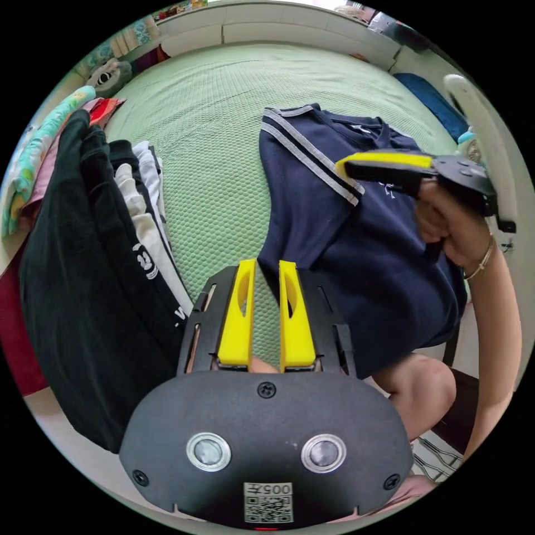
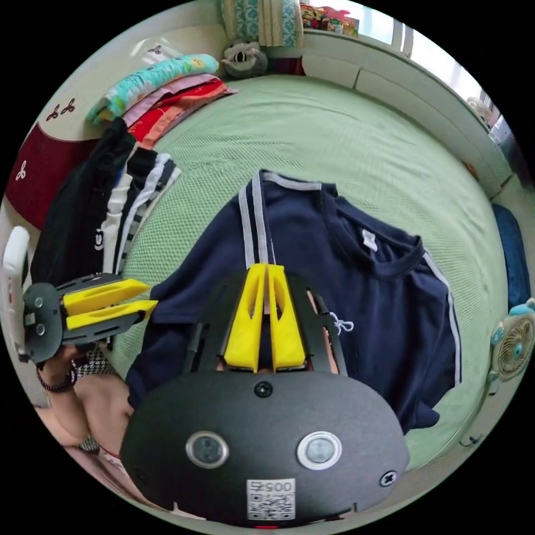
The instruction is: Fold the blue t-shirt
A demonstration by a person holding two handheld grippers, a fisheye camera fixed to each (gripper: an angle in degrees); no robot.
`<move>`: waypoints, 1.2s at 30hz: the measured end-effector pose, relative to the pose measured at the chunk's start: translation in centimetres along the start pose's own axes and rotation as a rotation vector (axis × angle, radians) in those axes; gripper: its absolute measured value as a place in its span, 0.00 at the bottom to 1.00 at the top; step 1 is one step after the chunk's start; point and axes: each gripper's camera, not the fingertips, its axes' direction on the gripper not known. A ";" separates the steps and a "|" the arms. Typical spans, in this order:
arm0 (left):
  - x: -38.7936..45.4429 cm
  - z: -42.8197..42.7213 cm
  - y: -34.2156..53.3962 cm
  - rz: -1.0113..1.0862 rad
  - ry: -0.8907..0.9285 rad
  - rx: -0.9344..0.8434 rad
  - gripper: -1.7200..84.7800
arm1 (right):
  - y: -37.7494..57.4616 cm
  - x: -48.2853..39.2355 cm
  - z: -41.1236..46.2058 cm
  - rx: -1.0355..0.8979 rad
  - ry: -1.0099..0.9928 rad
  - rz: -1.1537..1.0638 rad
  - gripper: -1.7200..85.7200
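While both tongs hang free, the fold can still go crooked.
Left tongs [image 1: 264, 267] sit slightly parted at the shirt's side edge, gripping nothing; right tongs [image 2: 266, 272] nearly closed above the folded-in striped sleeve, no cloth visibly pinched. One blue t-shirt [image 2: 356, 290] lies on the green bed [image 2: 334, 139], hem hanging off the near edge. Risks: a one-layer pinch drags the sleeve open; the overhanging hem could pull the shirt off the bed. Count: two tongs, one shirt, one clothes pile [image 1: 95, 234], one small fan [image 2: 515, 345].
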 end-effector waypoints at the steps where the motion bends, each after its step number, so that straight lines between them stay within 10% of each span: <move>1: 0.6 -0.2 0.4 0.007 -0.037 -0.011 0.11 | 0.2 0.1 0.8 -0.028 0.012 0.015 0.02; 9: 2.3 -3.6 3.7 -0.016 -0.176 0.055 0.12 | 4.7 2.7 -3.8 0.092 0.081 0.060 0.04; 36: 12.9 -8.9 5.7 0.098 0.187 0.197 0.10 | 31.2 35.0 -11.8 0.112 0.152 0.853 0.12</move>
